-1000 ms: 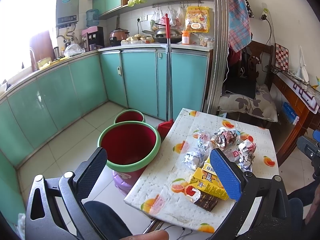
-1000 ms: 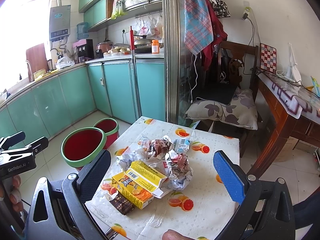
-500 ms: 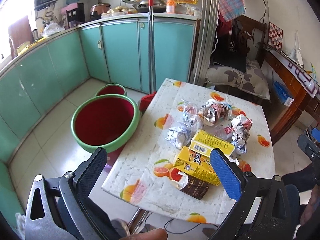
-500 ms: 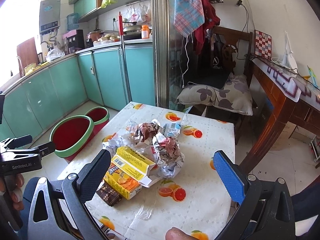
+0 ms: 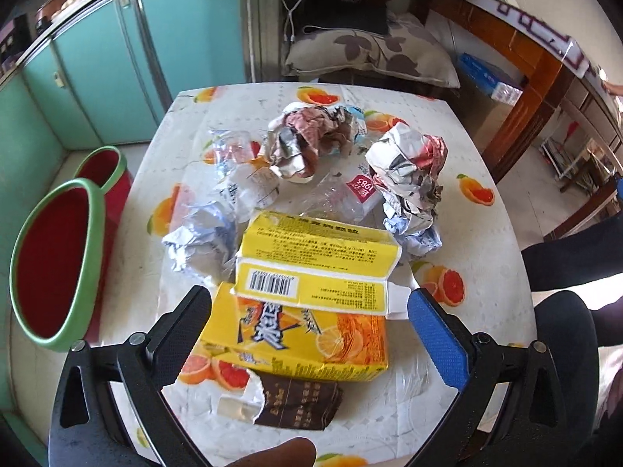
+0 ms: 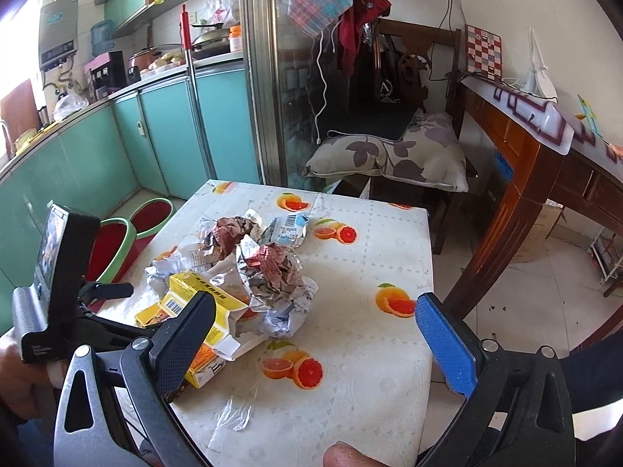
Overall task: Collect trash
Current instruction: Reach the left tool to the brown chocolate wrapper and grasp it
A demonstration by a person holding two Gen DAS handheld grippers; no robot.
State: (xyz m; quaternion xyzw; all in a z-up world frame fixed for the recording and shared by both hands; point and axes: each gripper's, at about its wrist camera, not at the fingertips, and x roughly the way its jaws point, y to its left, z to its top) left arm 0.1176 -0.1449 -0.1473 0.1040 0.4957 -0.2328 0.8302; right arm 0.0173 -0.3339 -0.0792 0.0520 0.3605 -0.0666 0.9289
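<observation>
A pile of trash lies on a small table (image 5: 483, 257) with an orange-print cloth. In the left wrist view I see a yellow drink carton (image 5: 296, 334), a second yellow box (image 5: 315, 264) on top of it, a brown wrapper (image 5: 296, 404), crumpled foil balls (image 5: 409, 171) and clear plastic (image 5: 342, 198). My left gripper (image 5: 309, 325) is open, its jaws on either side of the yellow carton, just above it. My right gripper (image 6: 315, 334) is open and empty above the table's near edge, right of the pile (image 6: 268, 268). The left gripper's body (image 6: 54, 295) shows in the right wrist view.
Two red bins with green rims (image 5: 54, 260) stand on the floor left of the table. Teal kitchen cabinets (image 6: 117, 144) run behind them. A chair with a leaf-print cushion (image 6: 393, 155) stands behind the table. A wooden desk (image 6: 545, 155) is to the right.
My left gripper has dropped forward and down over the table until its open jaws straddle the yellow carton. The right gripper has shifted a little closer to the table.
</observation>
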